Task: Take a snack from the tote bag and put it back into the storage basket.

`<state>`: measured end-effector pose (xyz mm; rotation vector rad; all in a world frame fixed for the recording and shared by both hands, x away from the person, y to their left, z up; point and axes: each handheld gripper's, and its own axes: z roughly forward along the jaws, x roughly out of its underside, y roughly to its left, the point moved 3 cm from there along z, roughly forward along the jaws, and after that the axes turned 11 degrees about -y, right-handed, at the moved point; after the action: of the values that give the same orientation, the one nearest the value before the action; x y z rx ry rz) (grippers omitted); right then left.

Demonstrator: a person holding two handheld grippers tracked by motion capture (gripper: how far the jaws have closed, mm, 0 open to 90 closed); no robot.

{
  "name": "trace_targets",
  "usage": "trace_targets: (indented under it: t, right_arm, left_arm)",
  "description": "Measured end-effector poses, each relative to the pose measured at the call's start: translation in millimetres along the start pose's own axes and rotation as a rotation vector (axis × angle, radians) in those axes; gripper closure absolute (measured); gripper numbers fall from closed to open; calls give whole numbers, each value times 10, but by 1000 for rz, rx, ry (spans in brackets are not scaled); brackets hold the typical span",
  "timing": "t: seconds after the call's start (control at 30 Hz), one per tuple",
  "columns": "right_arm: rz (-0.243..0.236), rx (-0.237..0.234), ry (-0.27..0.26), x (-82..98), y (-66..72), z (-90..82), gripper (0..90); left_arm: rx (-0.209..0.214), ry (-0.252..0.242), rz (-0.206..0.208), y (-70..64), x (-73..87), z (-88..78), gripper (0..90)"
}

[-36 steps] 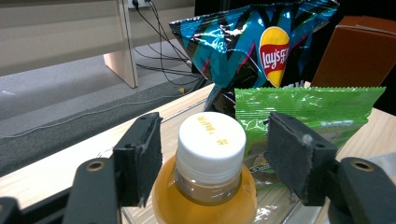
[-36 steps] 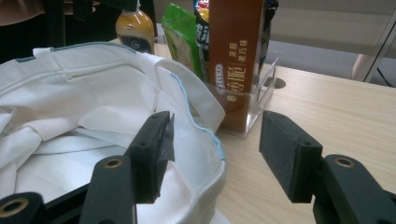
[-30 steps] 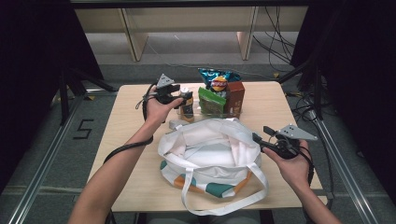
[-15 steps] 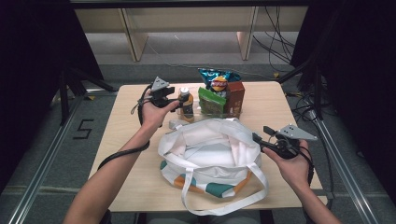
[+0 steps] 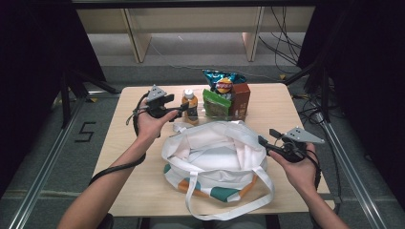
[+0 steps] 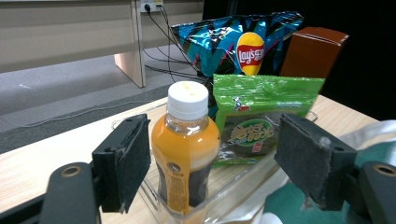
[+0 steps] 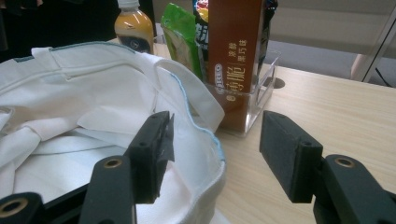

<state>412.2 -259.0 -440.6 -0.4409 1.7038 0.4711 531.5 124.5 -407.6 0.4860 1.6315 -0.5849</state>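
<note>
Reaching for the juice bottle (image 6: pixel 186 148) is the step in hand, I'd say. It stands upright in a clear tray (image 6: pixel 243 184) near the table's (image 5: pixel 143 191) far edge, at the tray's left end, beside a green snack pack (image 6: pixel 261 119), a chips bag (image 6: pixel 243 42) and a brown carton (image 6: pixel 313 53).

The left gripper (image 5: pixel 183 108) has just been opening its jaws, and they're released now, 1 pad on each side of the bottle, neither pressing on it. The right gripper (image 7: pixel 215 154) sits near the table's right edge, jaws spread over the rim of the white tote bag (image 5: pixel 215 157), nothing pinched.

Next move, my guess: ease forward a bit so the pads sit level with the bottle's body, squeeze, then lift straight up clear of the tray wall and swing over the bag's mouth.
</note>
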Motion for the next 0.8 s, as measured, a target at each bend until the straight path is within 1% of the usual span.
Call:
trace_targets:
  t: [0.13, 0.2, 0.3, 0.4, 0.43, 0.47, 0.5, 0.53, 0.6, 0.67, 0.8]
  right_arm:
    - [5, -1, -2, 2, 8, 2, 438]
    - [6, 8, 16, 1, 11, -13, 438]
    - [7, -1, -3, 2, 12, 2, 437]
    - [5, -1, -3, 1, 10, 1, 437]
    - [6, 0, -2, 2, 11, 2, 437]
    - [5, 9, 9, 3, 13, -8, 438]
    - [-19, 4, 3, -1, -9, 0, 438]
    - [-18, 0, 2, -2, -5, 2, 437]
    - [-20, 6, -9, -4, -3, 6, 438]
    - [-14, -2, 0, -4, -6, 1, 437]
    - [-17, -6, -4, -6, -4, 6, 438]
  left_arm:
    - [15, -5, 5, -39, -1, -99, 251]
    - [18, -2, 3, -59, -2, -141, 250]
    - [24, -6, 0, -91, -2, -217, 249]
    - [24, -7, -9, -122, 5, -293, 248]
    - [28, -8, -4, -132, 8, -330, 248]
    - [29, -9, -7, -142, 11, -353, 247]
    - [29, -11, -9, -152, 17, -384, 247]
    - [29, -11, -9, -165, 31, -424, 245]
    - [31, -5, -6, -184, 70, -491, 244]
    - [34, 2, -2, -196, 111, -552, 240]
    - [28, -5, -6, -221, 205, -704, 238]
